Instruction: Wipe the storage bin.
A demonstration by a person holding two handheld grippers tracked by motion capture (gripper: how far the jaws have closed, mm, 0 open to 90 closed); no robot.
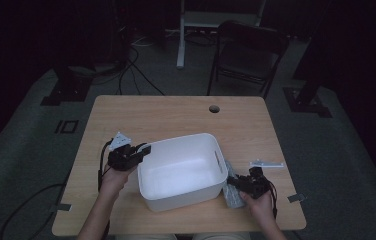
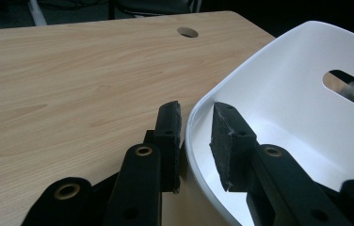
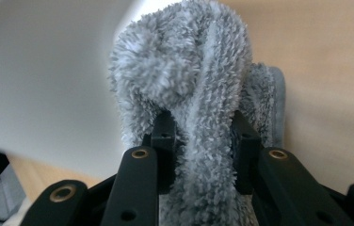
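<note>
A white plastic tub [image 1: 181, 137] stands in the middle of the wooden table [image 1: 141, 112]. My left gripper [image 1: 146, 149] is at the tub's left rim. In the left gripper view its jaws straddle that rim [image 2: 198, 106], one pad outside the wall and one inside, and the left gripper [image 2: 195, 122] is shut on it. Beside the tub's right wall lies a fluffy grey cloth [image 1: 233, 197]. My right gripper [image 1: 236, 182] is shut on a bunched fold of the cloth [image 3: 198, 70], with the tub's white wall [image 3: 38, 70] blurred just to the left.
A flat grey metal bracket [image 1: 266, 163] lies on the table to the right of the tub. A round cable hole [image 1: 214, 108] is near the far edge. A dark folding chair [image 1: 248, 50] stands beyond the table. Bare wood lies left of and behind the tub.
</note>
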